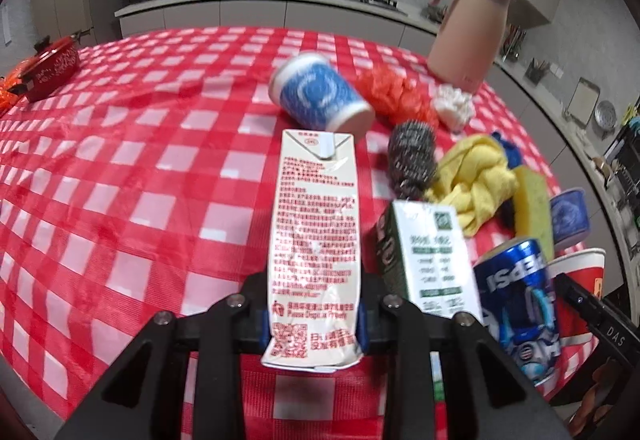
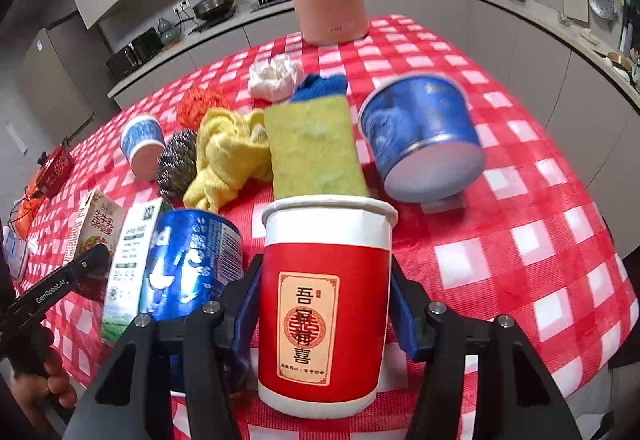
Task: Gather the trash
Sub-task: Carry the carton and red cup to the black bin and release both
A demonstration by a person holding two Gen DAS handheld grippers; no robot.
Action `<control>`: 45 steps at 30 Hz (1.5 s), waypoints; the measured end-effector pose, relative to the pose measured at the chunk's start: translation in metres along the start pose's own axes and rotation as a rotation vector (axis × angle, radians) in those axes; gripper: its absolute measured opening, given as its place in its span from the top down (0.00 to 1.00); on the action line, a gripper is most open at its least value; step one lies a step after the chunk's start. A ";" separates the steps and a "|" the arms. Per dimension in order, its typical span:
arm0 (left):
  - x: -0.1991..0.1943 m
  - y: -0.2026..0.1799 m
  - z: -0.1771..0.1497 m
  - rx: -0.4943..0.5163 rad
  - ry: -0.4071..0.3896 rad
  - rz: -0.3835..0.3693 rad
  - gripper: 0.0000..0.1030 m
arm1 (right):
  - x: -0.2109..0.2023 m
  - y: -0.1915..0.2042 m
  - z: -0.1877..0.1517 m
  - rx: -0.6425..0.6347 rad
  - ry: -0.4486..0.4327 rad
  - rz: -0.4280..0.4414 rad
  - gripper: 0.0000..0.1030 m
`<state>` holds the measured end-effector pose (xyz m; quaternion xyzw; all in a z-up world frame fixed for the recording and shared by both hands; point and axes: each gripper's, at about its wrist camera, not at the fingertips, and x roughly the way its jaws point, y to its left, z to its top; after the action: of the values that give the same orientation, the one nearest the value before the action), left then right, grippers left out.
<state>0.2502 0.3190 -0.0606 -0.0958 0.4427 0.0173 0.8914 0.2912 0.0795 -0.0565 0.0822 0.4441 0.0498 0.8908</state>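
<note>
Your left gripper [image 1: 314, 324] has its blue pads pressed against the near end of the flattened white drink carton printed in red [image 1: 314, 236], which lies lengthwise on the red-and-white checked tablecloth [image 1: 120, 180]. Your right gripper [image 2: 324, 304] brackets the upright red paper cup with the white rim [image 2: 325, 300] — whether the pads actually press its wall I cannot tell, though they sit right at its sides.

The carton is thin and crumpled, so a pinch this near its end may let it droop or twist out as you lift. The cup is soft; squeeze hard and it buckles. The blue Pepsi can [image 2: 192, 260] and the green-and-white carton [image 2: 132, 264] stand just beside your right fingers — a sideways swing would topple them.
</note>
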 end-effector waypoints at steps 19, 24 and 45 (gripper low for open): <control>-0.037 -0.157 -0.017 0.199 -0.033 -0.289 0.69 | -0.097 -0.121 -0.003 0.157 -0.144 -0.109 0.44; -0.020 -0.243 -0.033 0.245 -0.010 -0.344 0.69 | -0.119 -0.213 -0.008 0.224 -0.176 -0.161 0.44; 0.124 -0.523 -0.120 0.238 0.262 -0.279 0.69 | 0.009 -0.523 0.002 0.183 0.113 -0.050 0.39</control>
<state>0.2918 -0.2233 -0.1480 -0.0514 0.5361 -0.1711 0.8251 0.3065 -0.4325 -0.1624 0.1493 0.4981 -0.0085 0.8542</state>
